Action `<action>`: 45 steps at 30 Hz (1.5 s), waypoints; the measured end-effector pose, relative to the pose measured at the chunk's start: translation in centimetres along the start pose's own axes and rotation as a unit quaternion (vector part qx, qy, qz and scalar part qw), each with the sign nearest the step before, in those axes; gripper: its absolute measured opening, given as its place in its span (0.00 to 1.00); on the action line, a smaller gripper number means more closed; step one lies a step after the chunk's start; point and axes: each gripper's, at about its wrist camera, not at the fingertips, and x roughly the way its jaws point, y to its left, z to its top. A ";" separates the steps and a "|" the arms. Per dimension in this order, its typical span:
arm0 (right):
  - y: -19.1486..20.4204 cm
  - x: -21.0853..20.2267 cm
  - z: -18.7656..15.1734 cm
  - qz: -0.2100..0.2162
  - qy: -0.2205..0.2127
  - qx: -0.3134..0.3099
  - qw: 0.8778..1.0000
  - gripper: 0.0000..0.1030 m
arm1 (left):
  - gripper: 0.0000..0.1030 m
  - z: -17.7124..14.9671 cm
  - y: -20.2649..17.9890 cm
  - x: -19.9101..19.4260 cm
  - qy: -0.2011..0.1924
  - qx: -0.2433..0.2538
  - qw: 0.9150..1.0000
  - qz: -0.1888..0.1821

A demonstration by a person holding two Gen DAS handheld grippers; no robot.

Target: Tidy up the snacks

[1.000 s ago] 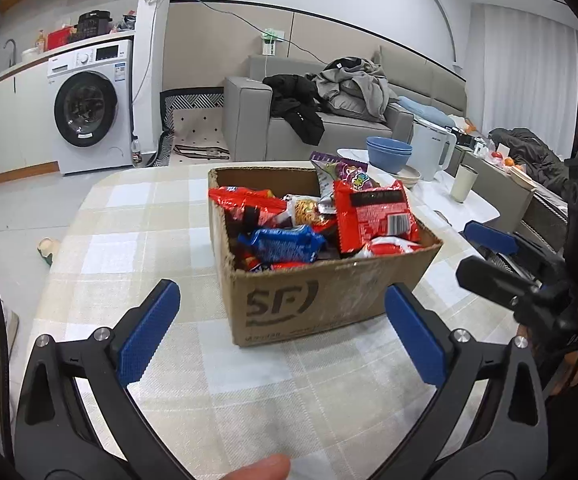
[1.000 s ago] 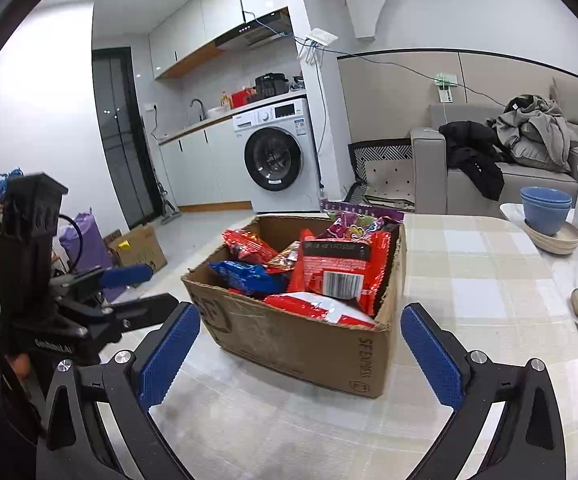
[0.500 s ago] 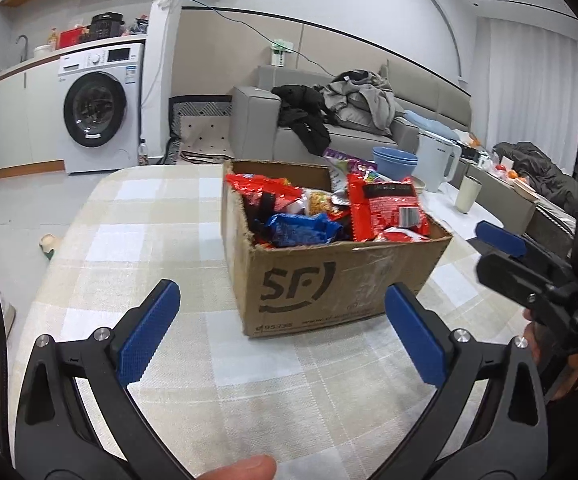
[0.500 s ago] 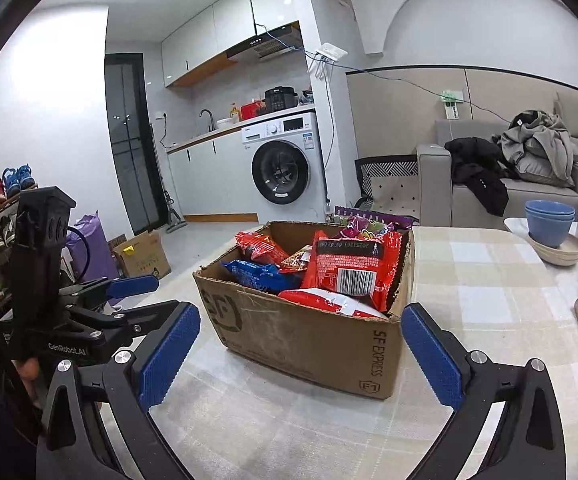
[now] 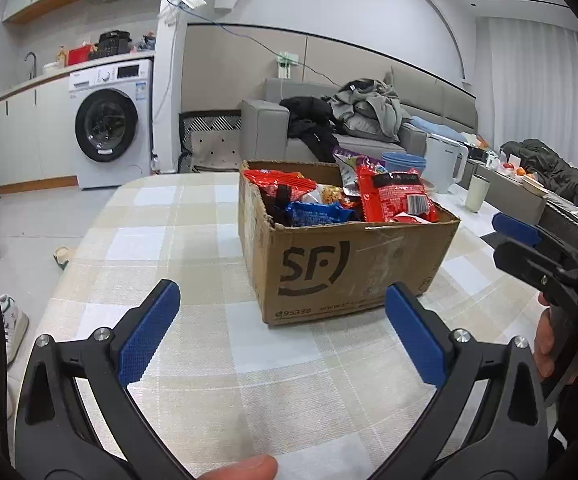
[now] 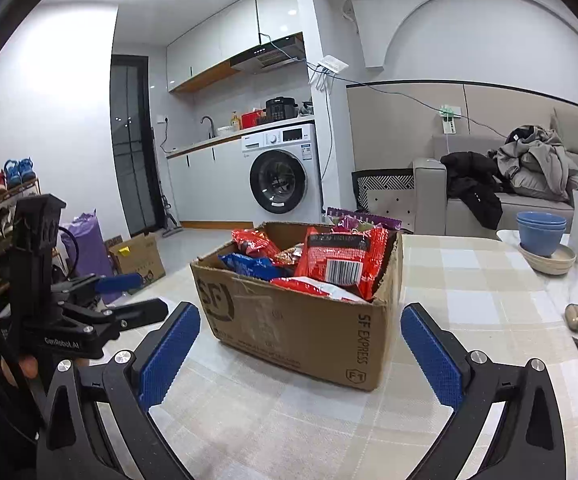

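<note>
A brown cardboard box (image 5: 349, 268) marked SF stands on the checked tablecloth, full of snack packets: a tall red packet (image 5: 399, 196), a blue packet (image 5: 313, 213), another red packet (image 5: 277, 182) and a purple one at the back. The box also shows in the right wrist view (image 6: 289, 324). My left gripper (image 5: 283, 332) is open and empty, low in front of the box. My right gripper (image 6: 301, 354) is open and empty, near the box's front corner. Each gripper shows in the other's view: the right one (image 5: 529, 248), the left one (image 6: 129, 296).
The checked table (image 5: 161, 240) extends left and behind the box. Blue bowls (image 6: 541, 232), a white kettle (image 5: 447, 168) and a cup (image 5: 477, 198) stand at the far right. A washing machine, sofa with clothes, shoe rack and a floor carton lie beyond.
Both grippers have dropped lower and tilted up, so the box now looks closer and I see less of its inside. Both stay open. The box and snacks have not moved.
</note>
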 end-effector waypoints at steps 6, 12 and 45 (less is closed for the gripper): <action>-0.1 -0.2 -0.9 -0.004 0.000 -0.008 1.000 0.99 | 0.99 -0.5 0.3 -0.5 -0.021 -0.003 1.000 0.005; -0.1 -0.4 -1.1 -0.006 -0.006 -0.017 1.000 1.00 | 0.99 -0.8 0.4 -0.6 -0.030 -0.004 1.000 0.009; 0.7 -0.2 -1.9 -0.010 -0.013 -0.026 1.000 1.00 | 0.99 -1.7 0.1 -0.6 -0.041 0.004 0.999 0.010</action>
